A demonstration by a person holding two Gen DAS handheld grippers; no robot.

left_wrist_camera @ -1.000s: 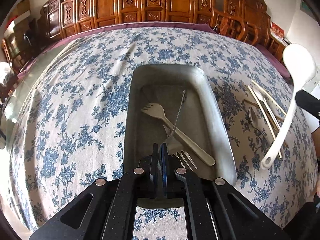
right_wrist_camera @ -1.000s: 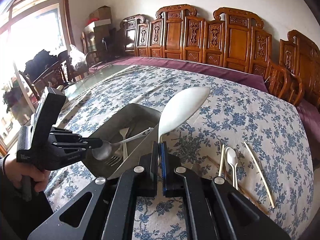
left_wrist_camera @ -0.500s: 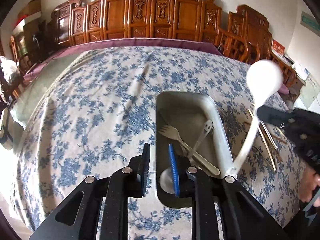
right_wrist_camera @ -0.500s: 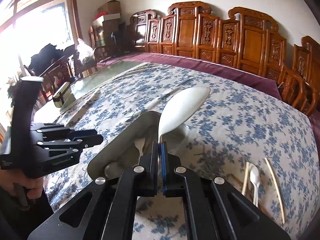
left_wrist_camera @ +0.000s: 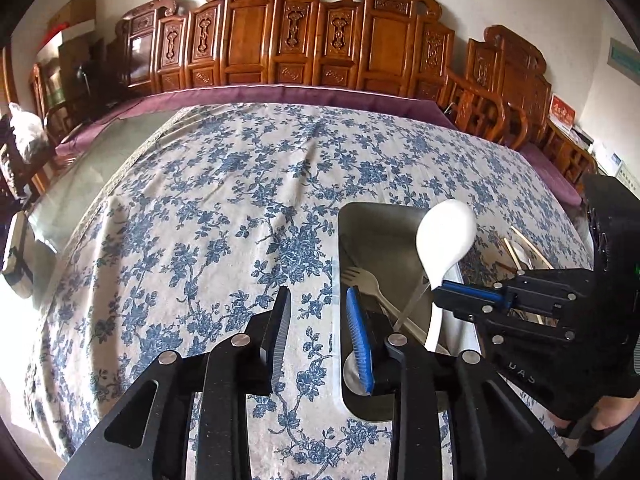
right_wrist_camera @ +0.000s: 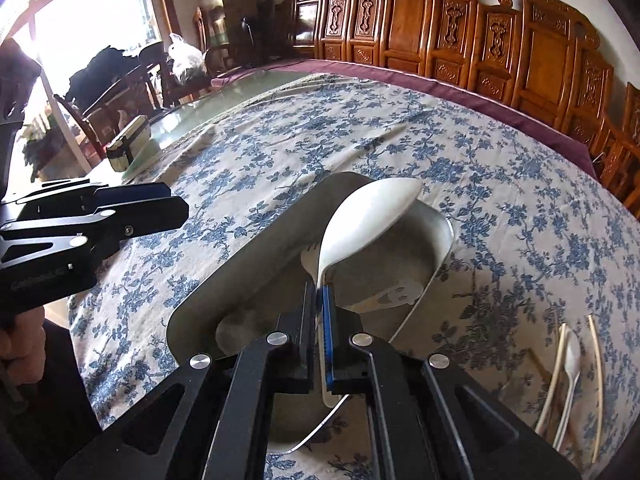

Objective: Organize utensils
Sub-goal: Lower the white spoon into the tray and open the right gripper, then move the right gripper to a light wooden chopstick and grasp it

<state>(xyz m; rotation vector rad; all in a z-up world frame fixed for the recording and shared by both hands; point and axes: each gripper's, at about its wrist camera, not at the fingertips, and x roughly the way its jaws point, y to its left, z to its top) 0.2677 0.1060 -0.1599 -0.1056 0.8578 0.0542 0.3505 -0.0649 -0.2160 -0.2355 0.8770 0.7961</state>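
I am watching the left gripper (left_wrist_camera: 316, 336) hovering over the blue-flowered tablecloth (left_wrist_camera: 208, 232), just left of the metal tray (left_wrist_camera: 384, 220). Its jaws are opening, and nothing is sitting between them; only cloth is showing in the gap. From the right wrist view that same gripper (right_wrist_camera: 176, 208) is hanging at the left, clear of the tray (right_wrist_camera: 256, 256), with the person's hand (right_wrist_camera: 20, 344) wrapping its grip at the near left edge.

Moving right, the tray is lying on the cloth with its long side running away from me. Inside it I am seeing a pale fork (left_wrist_camera: 362, 280) with its tines pointing far, a thin metal utensil crossing over it, and a round spoon bowl (left_wrist_camera: 352, 372) at the near end, partly hidden behind the left gripper's blue pad.

Further right, the right gripper (right_wrist_camera: 320, 300) is pinching the handle of the big white spoon (right_wrist_camera: 368, 220), jaws closed tight on it. The spoon's bowl is pointing far and up, hanging over the tray's interior. In the left wrist view the spoon (left_wrist_camera: 444, 236) is standing nearly upright above the tray's right rim, clamped by the right gripper (left_wrist_camera: 440, 296).

At the far right, on the cloth beside the tray, chopsticks (right_wrist_camera: 596, 384) and a small white spoon (right_wrist_camera: 570, 364) are lying.
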